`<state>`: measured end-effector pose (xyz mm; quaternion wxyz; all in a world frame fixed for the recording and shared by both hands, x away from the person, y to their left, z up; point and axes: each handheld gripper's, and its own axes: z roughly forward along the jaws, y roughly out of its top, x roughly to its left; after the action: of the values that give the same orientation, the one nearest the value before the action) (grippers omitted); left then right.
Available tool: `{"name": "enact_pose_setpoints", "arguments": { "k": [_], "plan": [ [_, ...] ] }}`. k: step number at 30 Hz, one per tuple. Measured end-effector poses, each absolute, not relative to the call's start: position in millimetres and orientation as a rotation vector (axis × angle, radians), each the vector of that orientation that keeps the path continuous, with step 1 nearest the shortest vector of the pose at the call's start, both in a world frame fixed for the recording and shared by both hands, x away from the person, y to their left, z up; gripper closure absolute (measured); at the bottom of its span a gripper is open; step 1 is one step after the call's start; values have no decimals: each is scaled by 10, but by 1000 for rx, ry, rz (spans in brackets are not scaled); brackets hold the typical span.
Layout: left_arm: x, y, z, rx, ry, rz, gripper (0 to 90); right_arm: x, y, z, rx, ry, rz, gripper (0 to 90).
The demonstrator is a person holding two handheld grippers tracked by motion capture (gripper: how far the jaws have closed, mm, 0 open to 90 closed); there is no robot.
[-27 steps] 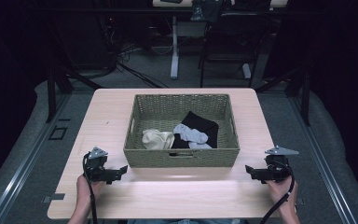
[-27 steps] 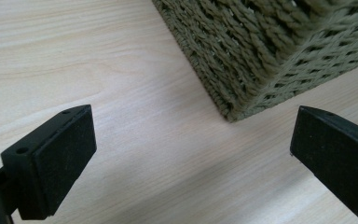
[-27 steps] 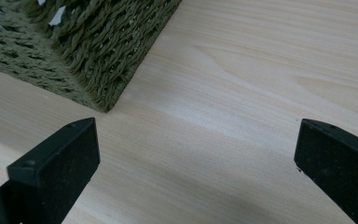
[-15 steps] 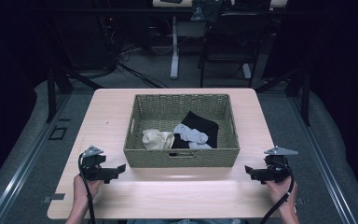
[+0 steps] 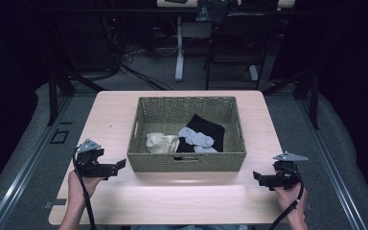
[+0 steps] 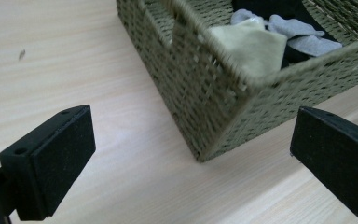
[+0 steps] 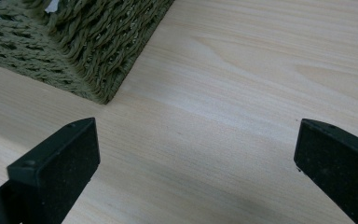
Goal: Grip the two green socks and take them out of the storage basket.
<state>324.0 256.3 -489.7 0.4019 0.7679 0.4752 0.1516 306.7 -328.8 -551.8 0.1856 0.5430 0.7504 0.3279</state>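
An olive woven basket [image 5: 187, 162] stands in the middle of the light wooden table [image 5: 172, 199]. Inside lie a cream cloth [image 5: 162, 143], a grey sock [image 5: 196, 137] and a black cloth [image 5: 210, 127]. My left gripper [image 5: 119, 165] hovers just left of the basket's near left corner, jaws wide open and empty. In the left gripper view [image 6: 191, 140] that basket corner [image 6: 205, 93] sits ahead between the jaws, with the cream cloth [image 6: 251, 44] and grey sock [image 6: 303, 35] above it. My right gripper [image 5: 258, 177] is open and empty off the near right corner [image 7: 98, 37] of the basket.
Bare tabletop [image 7: 242, 93] stretches in front of the basket and on both sides of it. Beyond the far edge are a dark floor with cables [image 5: 139, 72], a desk leg [image 5: 178, 52] and a chair [image 5: 235, 52]. A rail [image 5: 19, 172] runs along the floor at left.
My left gripper has drifted a little to the left and away from the front edge. The right gripper and the basket's contents have stayed put.
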Motion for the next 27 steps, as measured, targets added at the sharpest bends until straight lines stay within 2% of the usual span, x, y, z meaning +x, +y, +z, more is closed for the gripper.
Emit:
{"name": "enact_pose_setpoints", "arguments": {
  "k": [13,27],
  "plan": [
    [3622,2355,-4333,2068,1111,341,5,3076,-3252,-5512,1511,2129,909,0],
    [4074,1884,-4148,2247,976,295,51,3093,-3266,-5532,1515,2169,918,0]
  ]
}}
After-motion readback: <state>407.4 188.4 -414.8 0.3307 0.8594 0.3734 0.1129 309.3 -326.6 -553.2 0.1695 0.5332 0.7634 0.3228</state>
